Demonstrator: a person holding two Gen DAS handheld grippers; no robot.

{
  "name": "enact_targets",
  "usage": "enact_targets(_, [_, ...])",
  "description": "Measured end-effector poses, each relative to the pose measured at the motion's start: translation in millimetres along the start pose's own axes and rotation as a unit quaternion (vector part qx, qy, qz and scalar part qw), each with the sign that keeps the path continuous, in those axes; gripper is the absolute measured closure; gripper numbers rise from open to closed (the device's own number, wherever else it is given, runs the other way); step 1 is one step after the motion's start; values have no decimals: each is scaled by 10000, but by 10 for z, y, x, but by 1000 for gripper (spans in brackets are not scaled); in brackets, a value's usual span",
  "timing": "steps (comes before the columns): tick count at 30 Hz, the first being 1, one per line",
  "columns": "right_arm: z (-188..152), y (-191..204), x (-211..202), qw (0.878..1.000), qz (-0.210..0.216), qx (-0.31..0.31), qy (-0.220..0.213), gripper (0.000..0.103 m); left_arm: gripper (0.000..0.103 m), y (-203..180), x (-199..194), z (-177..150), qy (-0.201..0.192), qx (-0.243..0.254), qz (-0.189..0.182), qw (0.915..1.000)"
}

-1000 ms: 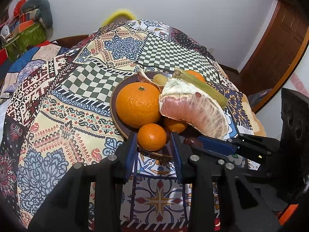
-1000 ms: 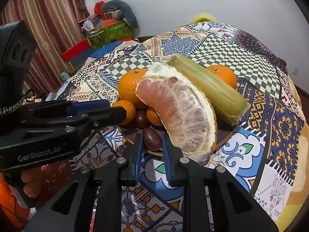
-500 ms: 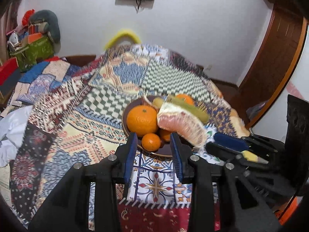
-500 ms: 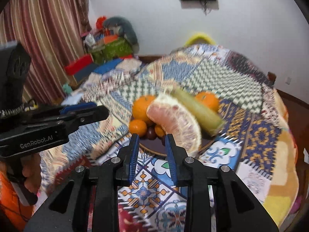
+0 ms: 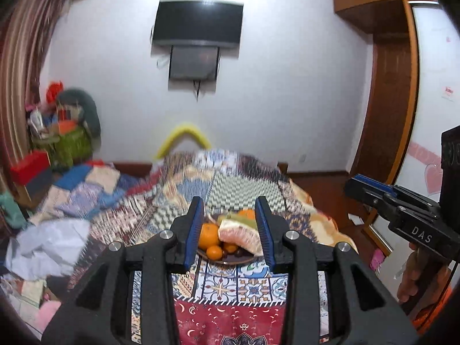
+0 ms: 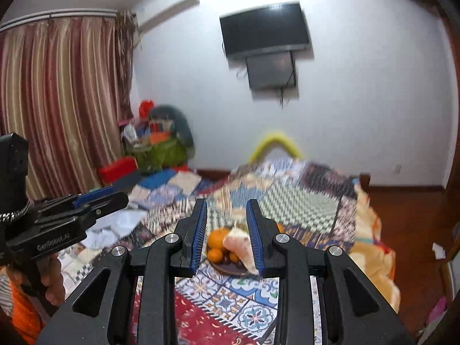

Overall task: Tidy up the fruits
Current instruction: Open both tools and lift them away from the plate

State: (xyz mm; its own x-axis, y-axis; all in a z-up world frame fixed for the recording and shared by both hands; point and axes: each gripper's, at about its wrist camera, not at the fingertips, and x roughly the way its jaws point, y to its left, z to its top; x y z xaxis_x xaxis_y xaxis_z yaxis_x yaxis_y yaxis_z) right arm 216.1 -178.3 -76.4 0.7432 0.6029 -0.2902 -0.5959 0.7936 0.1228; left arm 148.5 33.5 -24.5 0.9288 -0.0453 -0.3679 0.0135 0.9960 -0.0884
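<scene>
Now both held clear of the patchwork cloth [image 5: 238, 281]: left gripper [image 5: 229, 231] and right gripper [image 6: 227, 234], jaws parted and just been opening, nothing between the pads. Low in the centre of each frame, well apart from the fingertips, a brown plate [image 5: 227, 260] heaped with oranges [image 5: 209, 235], a peeled pomelo segment [image 5: 240, 237] and dark small fruits.

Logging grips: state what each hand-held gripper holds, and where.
Nothing: left hand-held gripper and right hand-held gripper are open and empty, apart from the dark round fruit plate.
</scene>
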Motion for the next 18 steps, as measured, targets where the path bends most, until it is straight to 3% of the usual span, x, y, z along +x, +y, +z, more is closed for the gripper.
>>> enact_targets(3, [52, 111, -247, 9994, -100, -84, -315, 65, 56, -88, -251, 49, -288, 102, 3, 9995])
enact_targets(8, [92, 251, -510, 9968, -294, -174, -728, 37, 42, -202, -545, 74, -583, 226, -8, 9980])
enact_targets(9, [96, 258, -533, 9962, -334, -184, -782, 35, 36, -209, -587, 75, -635, 230, 7, 9977])
enact_targets(12, [104, 282, -583, 9950, -390, -189, -897, 26, 35, -228, -690, 69, -741, 251, 69, 9969])
enact_targets(16, [92, 316, -595, 9935, -539, -209, -979, 15, 12, -229, -782, 56, -860, 223, 138, 9960])
enact_targets(18, [76, 298, -578, 9931, -579, -181, -999, 8, 12, -242, -825, 46, -925, 243, 181, 9953])
